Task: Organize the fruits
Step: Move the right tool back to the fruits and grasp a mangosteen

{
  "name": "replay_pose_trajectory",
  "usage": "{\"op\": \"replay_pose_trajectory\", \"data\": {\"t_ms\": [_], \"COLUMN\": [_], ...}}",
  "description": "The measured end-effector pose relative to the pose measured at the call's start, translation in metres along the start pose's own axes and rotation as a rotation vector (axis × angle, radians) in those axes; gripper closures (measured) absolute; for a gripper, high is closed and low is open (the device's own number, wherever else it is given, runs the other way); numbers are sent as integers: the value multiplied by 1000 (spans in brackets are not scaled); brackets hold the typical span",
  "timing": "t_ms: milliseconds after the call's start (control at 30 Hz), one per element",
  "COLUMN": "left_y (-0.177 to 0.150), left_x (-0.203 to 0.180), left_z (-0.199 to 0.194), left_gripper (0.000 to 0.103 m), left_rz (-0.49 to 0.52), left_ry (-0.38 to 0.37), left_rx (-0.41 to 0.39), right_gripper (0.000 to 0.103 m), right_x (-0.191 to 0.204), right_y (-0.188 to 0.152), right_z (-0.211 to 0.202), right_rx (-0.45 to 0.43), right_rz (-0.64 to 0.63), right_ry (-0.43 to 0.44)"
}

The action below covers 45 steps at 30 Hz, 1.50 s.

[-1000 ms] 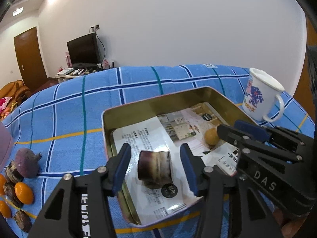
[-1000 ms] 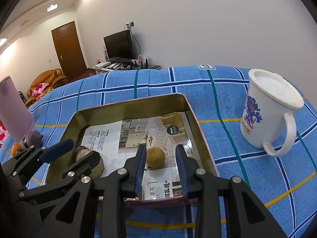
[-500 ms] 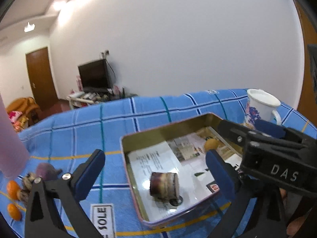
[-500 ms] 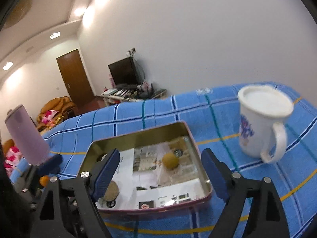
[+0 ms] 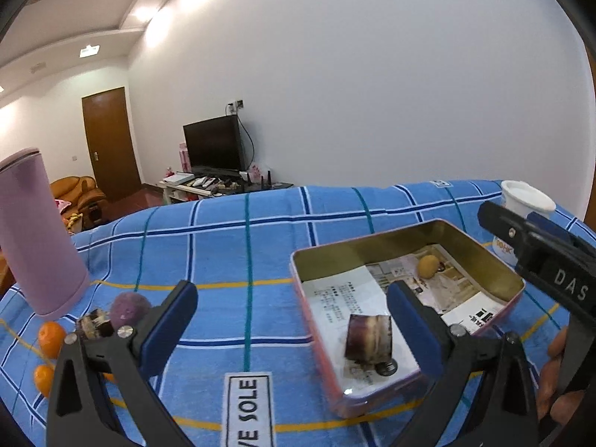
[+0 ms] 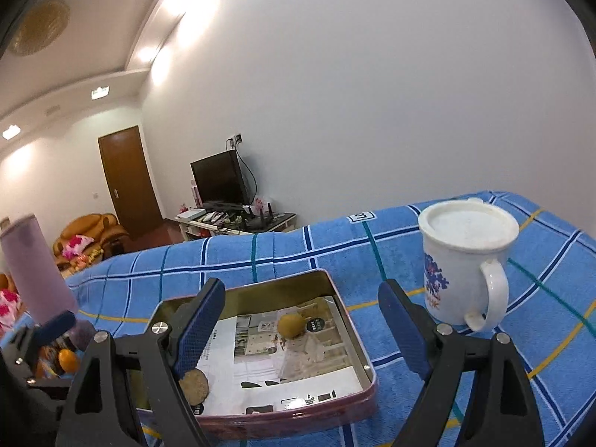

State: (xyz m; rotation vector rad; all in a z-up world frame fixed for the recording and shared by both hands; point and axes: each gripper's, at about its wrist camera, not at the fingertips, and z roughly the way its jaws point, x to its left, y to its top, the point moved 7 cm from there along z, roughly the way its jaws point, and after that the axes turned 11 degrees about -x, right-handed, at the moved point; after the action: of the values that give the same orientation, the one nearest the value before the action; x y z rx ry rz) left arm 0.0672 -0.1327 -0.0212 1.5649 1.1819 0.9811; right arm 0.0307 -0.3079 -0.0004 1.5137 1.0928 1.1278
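- Now, step in hand, as I judge it: fetching the next fruit from the loose pile; go in low, straddle one piece only, and close gently, since round fruit rolls on cloth.
- Loose fruit [image 5: 128, 307] (a dull purple lump, small oranges, dark brown pieces) lies just left of the left gripper [image 5: 294, 316]'s left finger, at the foot of the pink tumbler [image 5: 35, 231].
- Tin [image 5: 406, 257], gold inside, pink rim, paper-lined, sits mostly behind the left gripper's right finger; in it a brown-and-cream banded chunk [image 5: 368, 337] just inside that finger, and a small yellow-brown round fruit [image 5: 427, 266] beyond it.
- Left gripper: fingers spread wide, holding nothing.
- Right gripper [image 6: 301, 329]: fingers likewise wide and empty, the round fruit showing between them.
- White mug [image 6: 462, 264] stands just beyond the right finger, on the blue checked cloth [image 5: 223, 246].
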Motion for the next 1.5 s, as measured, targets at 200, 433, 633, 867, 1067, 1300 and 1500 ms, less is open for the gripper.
{"op": "replay_pose_trajectory", "data": {"t_ms": [200,433,633,867,1067,1300,1500], "left_y": [-4,-9,-14,-18,-22,-29,-34], "left_x": [13,29,49,71,93,123,145], "left_z": [-13,-23,-29,-33,-37,-37,-40], "left_gripper": [0,0,0,0,0,0,0], "left_rz": [5,22,10,-4,-12,-24,-46], "left_ry": [20,43,66,97,124,166,186], "left_rx": [-8,-1,11,19,27,56,78], "right_gripper": [18,18,18,18,18,18,18], "right_x": [7,16,32,45,65,98,130], "right_y": [3,0,-2,-11,-21,-36,-47], "right_z": [-8,-13,-20,-17,-16,-12,-15], "right_rx": [-35,-35,-47,-3,40,117,150], "right_rz": [-24,-19,-57,-41,-43,-42,-51], "right_ry": [-1,11,25,44,66,131,183]}}
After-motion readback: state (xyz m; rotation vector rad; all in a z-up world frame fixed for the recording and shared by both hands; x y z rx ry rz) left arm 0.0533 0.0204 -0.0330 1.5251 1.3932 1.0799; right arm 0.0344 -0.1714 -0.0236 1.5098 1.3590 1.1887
